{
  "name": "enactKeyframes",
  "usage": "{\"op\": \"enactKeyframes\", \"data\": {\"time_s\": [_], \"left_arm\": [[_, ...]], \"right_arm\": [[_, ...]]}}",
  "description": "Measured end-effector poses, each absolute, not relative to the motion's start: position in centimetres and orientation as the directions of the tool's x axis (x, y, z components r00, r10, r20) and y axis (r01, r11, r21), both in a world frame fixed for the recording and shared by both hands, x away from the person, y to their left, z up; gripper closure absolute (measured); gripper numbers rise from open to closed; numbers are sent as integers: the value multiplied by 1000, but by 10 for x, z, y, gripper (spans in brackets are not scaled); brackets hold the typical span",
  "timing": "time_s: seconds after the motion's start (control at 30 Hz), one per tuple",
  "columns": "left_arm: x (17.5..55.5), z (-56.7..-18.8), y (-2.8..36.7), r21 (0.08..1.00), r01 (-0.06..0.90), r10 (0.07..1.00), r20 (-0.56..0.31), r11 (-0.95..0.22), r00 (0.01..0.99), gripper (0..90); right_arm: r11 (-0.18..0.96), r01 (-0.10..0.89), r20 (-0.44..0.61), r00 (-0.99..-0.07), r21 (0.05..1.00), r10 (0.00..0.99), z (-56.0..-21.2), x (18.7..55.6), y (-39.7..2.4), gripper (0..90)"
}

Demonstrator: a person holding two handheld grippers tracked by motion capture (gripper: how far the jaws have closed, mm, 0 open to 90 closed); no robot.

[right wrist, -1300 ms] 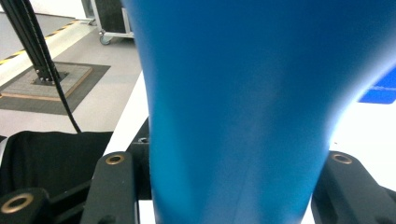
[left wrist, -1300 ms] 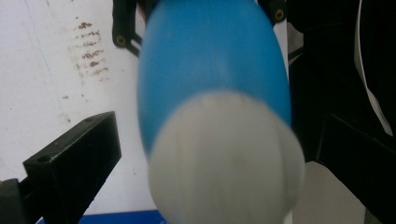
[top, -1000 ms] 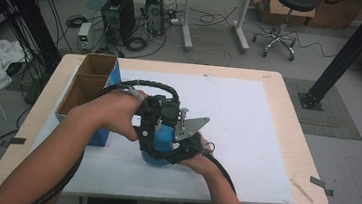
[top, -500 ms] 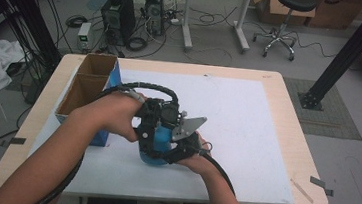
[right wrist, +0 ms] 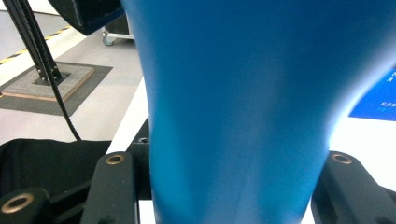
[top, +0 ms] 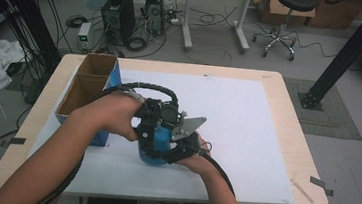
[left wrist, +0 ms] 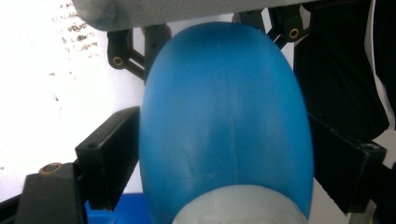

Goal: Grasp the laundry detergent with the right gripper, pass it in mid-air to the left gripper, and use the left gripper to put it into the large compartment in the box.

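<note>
We find the blue bottle (top: 157, 142) near the table's (top: 287, 122) near edge, clamped by the right gripper (top: 177, 149). The left gripper (top: 149, 126) straddles it, its jaws just closing and now against its sides. Farther left stands an open cardboard box (top: 87, 90).

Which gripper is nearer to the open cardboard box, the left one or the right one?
Left. The left gripper holds the blue bottle on the side toward the cardboard box; the right gripper clamps the bottle on its far side, away from the box.
</note>
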State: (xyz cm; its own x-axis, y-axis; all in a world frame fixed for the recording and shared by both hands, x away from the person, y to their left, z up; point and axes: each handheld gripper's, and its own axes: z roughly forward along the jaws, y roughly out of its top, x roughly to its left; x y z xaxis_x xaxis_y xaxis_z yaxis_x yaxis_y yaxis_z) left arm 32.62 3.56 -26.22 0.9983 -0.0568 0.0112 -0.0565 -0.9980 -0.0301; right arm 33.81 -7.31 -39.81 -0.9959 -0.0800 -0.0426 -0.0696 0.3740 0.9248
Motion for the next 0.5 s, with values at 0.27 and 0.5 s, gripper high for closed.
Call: {"op": "enactKeyframes", "data": {"time_s": [0.27, 0.5], "left_arm": [[326, -261, 36, -39, -63, -63, 7, -997, 998, 263], [325, -261, 35, -38, -60, -60, 12, -997, 998, 289]], "right_arm": [[368, -70, -43, -996, 927, -82, -398, 338, -73, 452], [369, -70, -43, -996, 927, -80, -398, 338, -73, 452]]}}
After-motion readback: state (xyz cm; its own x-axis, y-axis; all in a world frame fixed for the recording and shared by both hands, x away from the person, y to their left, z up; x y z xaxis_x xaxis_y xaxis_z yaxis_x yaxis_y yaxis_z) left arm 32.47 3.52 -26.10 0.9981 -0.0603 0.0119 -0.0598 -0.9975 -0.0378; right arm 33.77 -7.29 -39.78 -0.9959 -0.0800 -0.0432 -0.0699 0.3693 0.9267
